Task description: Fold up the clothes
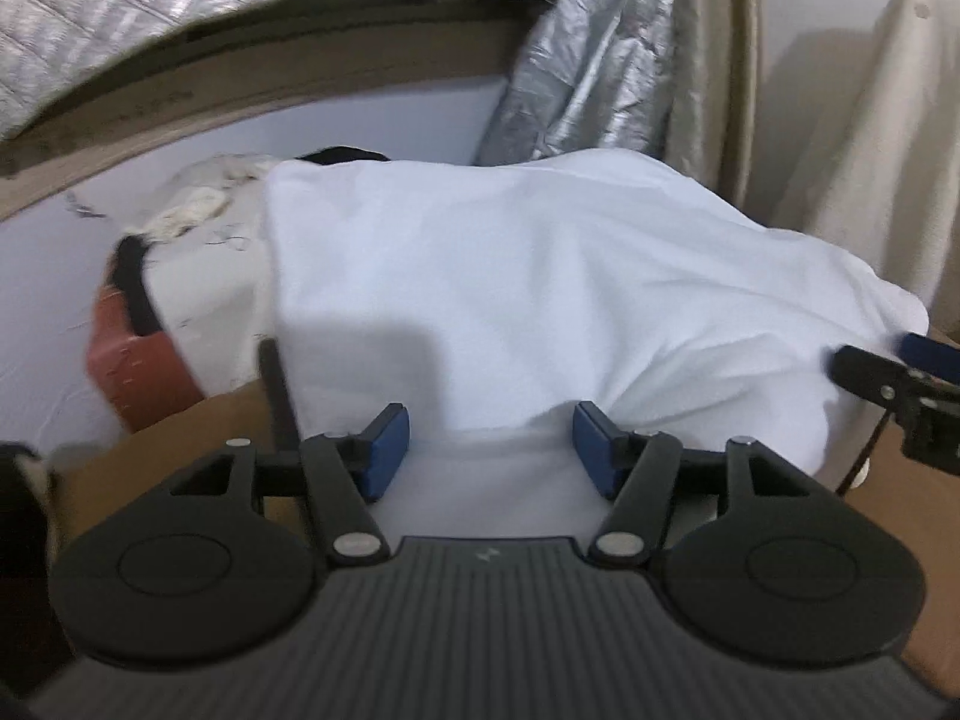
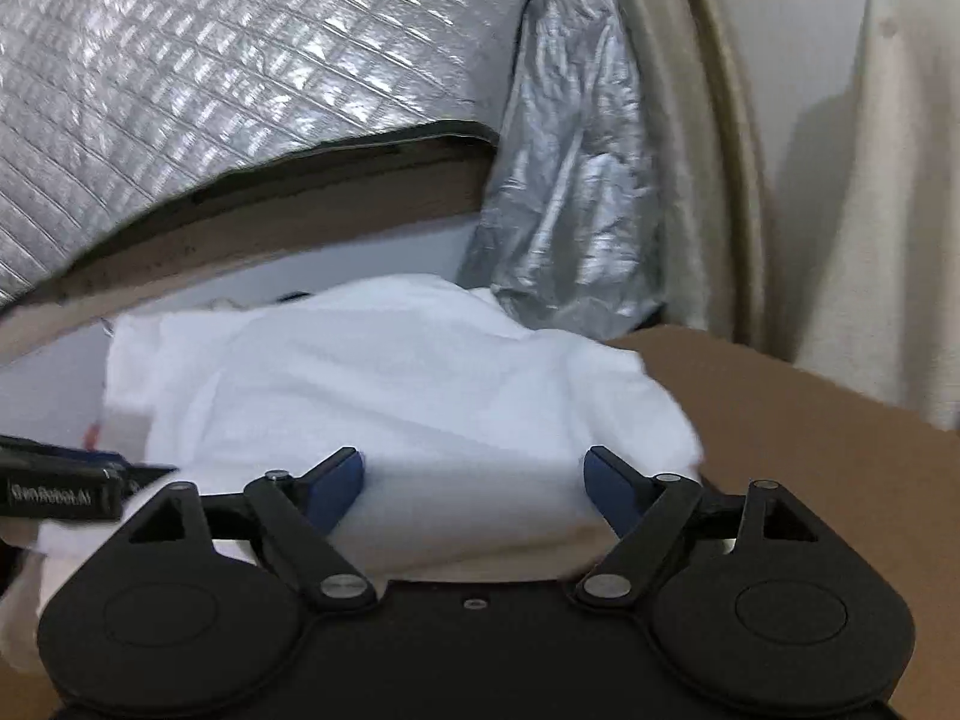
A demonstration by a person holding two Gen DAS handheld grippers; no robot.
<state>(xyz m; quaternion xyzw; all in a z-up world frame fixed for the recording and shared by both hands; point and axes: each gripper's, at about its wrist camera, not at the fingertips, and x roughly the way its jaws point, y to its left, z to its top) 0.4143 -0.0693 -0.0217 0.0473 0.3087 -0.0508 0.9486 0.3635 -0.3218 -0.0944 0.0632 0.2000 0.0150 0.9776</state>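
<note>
A white garment lies bunched on the brown table, and its near edge reaches in between my left gripper's blue pads. That gripper is open, the cloth loose between the fingers. The right gripper shows at the garment's right edge. In the right wrist view the same white garment fills the middle. My right gripper is open over its near folded edge. The left gripper pokes in from the left, resting by the cloth.
A red-orange item with a black strap and a cream cloth lie left of the garment. A silver quilted sheet hangs behind. A cream curtain stands on the right. Bare brown table stretches to the right.
</note>
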